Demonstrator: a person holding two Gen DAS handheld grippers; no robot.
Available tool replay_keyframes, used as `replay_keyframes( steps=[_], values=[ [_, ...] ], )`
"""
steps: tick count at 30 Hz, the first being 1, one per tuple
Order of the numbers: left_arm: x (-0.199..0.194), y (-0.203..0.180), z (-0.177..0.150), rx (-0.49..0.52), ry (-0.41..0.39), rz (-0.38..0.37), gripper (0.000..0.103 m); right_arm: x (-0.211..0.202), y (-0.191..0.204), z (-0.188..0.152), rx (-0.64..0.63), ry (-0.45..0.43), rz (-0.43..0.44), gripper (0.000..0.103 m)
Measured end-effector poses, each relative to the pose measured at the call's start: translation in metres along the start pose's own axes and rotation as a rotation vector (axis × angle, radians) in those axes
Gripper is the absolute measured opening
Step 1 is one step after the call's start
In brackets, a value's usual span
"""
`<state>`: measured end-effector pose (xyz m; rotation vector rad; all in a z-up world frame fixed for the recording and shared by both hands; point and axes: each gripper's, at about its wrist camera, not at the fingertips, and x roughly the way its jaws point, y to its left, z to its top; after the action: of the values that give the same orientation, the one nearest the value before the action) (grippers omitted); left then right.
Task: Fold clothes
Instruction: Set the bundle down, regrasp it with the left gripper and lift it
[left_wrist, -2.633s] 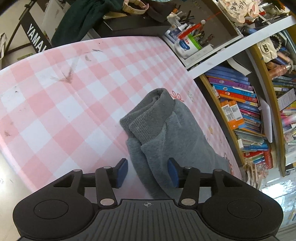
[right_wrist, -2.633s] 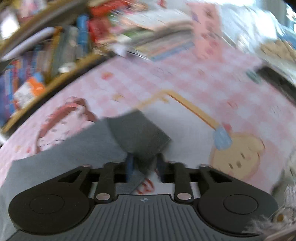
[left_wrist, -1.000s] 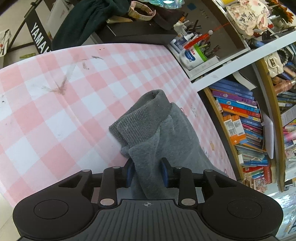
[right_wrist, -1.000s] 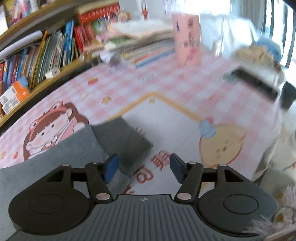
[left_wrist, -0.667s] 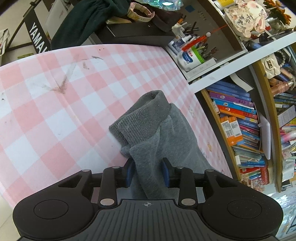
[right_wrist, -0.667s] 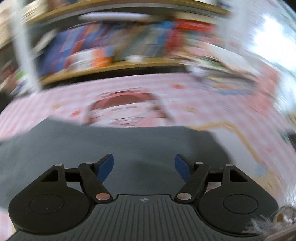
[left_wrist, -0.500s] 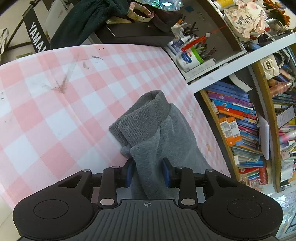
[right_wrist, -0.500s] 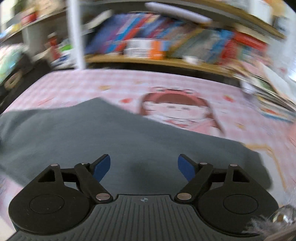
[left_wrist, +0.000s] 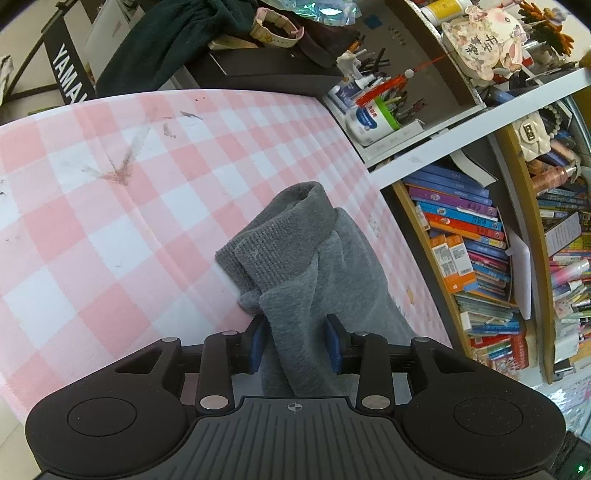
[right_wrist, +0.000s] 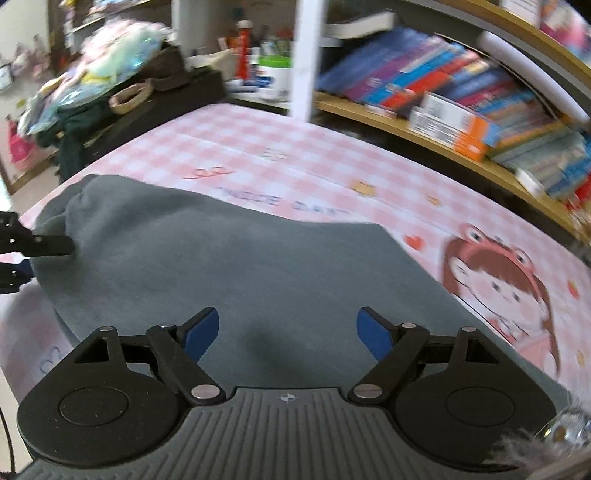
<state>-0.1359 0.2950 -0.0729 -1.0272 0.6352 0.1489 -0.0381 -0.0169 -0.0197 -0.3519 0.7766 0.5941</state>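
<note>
Your L gripper (left_wrist: 295, 345) pinches the grey garment (left_wrist: 314, 280) near its ribbed cuff (left_wrist: 280, 236), low over the checked mat (left_wrist: 110, 229). R gripper (right_wrist: 284, 332) hovers above the cloth, jaws wide, holding nothing.

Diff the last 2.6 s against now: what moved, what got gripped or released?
The left gripper, open beside the grey garment at first, closed its jaws on a bunched fold near the ribbed cuff. The right gripper, then clamped on a folded corner, let go and swung toward the cuff end, jaws wide over flat cloth. Unchanged: the garment on the pink checked mat.
</note>
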Motion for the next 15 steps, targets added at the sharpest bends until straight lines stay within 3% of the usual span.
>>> replay_keyframes(
  steps=[4,6,13,15],
  values=[
    [0.002,-0.004,0.000,-0.024,-0.008,-0.019,0.053,0.021,0.027,-0.005,-0.089,0.101,0.034,0.082],
    [0.004,-0.006,0.000,-0.037,-0.014,-0.022,0.060,0.018,0.030,-0.007,-0.095,0.096,0.019,0.081],
    [0.008,-0.003,0.003,-0.083,-0.018,-0.044,0.060,0.005,0.039,-0.012,-0.107,0.068,-0.011,0.080],
    [0.010,-0.002,0.003,-0.096,-0.020,-0.050,0.056,0.007,0.041,-0.015,-0.118,0.082,-0.021,0.080]
  ],
)
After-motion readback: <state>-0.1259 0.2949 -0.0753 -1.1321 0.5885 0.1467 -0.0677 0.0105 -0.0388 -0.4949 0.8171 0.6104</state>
